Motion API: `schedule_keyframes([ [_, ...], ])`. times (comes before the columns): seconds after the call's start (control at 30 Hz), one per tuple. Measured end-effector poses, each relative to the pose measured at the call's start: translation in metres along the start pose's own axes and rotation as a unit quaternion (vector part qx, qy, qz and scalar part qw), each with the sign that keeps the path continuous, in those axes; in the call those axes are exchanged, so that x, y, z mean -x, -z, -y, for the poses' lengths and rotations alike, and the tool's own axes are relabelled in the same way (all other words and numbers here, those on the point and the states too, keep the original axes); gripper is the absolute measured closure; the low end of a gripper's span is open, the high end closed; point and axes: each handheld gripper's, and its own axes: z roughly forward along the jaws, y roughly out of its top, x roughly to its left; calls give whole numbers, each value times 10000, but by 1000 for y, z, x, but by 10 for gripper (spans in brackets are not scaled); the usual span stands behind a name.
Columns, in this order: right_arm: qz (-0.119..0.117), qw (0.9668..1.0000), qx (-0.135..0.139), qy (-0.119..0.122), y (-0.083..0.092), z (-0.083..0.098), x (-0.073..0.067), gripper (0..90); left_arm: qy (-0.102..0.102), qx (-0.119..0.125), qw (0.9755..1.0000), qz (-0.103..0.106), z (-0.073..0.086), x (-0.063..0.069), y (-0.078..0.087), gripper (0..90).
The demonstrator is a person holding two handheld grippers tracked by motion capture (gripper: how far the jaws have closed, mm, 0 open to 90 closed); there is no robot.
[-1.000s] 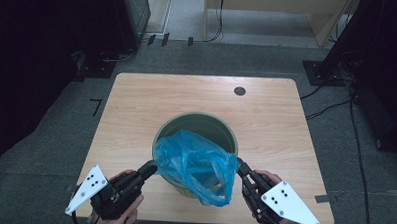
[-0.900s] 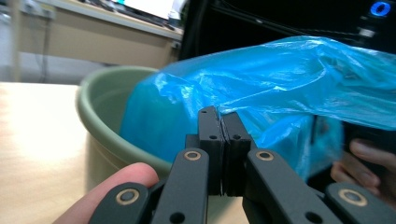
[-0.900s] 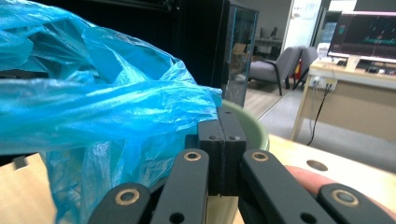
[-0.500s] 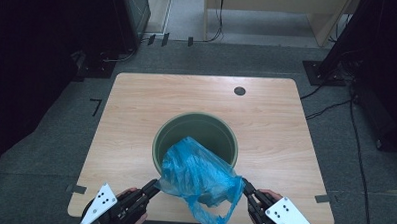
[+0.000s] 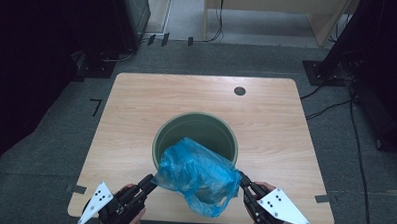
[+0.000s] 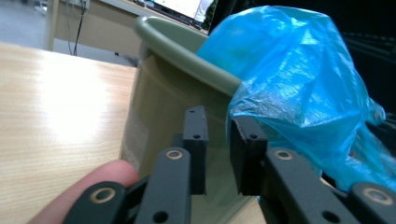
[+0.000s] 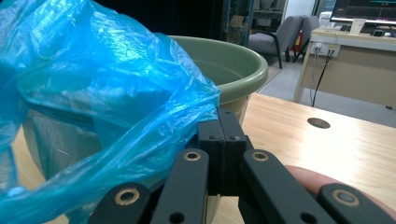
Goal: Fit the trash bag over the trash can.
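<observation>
Our left gripper (image 6: 217,126) had just been opening, its jaws parted beside the blue bag (image 5: 199,174) with nothing between them, while our right gripper (image 7: 222,123) stayed pinched on the film. Draped over the green bin's (image 5: 161,135) near rim, the bag could slide off, we judged, being held on one side.

Wood table (image 5: 136,120) w/ round hole (image 5: 240,91); grey office chair (image 7: 280,37) behind.
</observation>
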Motion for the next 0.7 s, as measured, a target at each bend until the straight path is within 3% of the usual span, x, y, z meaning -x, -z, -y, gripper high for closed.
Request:
schedule_keyframes([
  [0.07, 30, 10000, 38, 31, -2, 0, 0, 900, 174, 71, 9998, 72, -2, -4, 1, 683],
  [0.1, 34, 10000, 65, 33, -3, -2, 0, 900, 159, 103, 9998, 62, -4, -4, 1, 646],
  [0.3, 25, 9996, 272, 15, -7, -12, 4, 900, -156, 279, 9994, -91, -13, 1, 0, 460],
  [0.4, 83, 9996, 264, 25, -11, -17, 7, 900, -233, 103, 9997, -39, -15, -4, -3, 337],
  [0.53, 125, 9997, 200, -55, -19, -16, 12, 900, -358, -105, 9992, -120, -8, -8, -8, 319],
  [0.7, 171, 9997, 188, -57, -24, -13, 12, 900, -402, 52, 9992, -67, -2, -13, -8, 374],
])
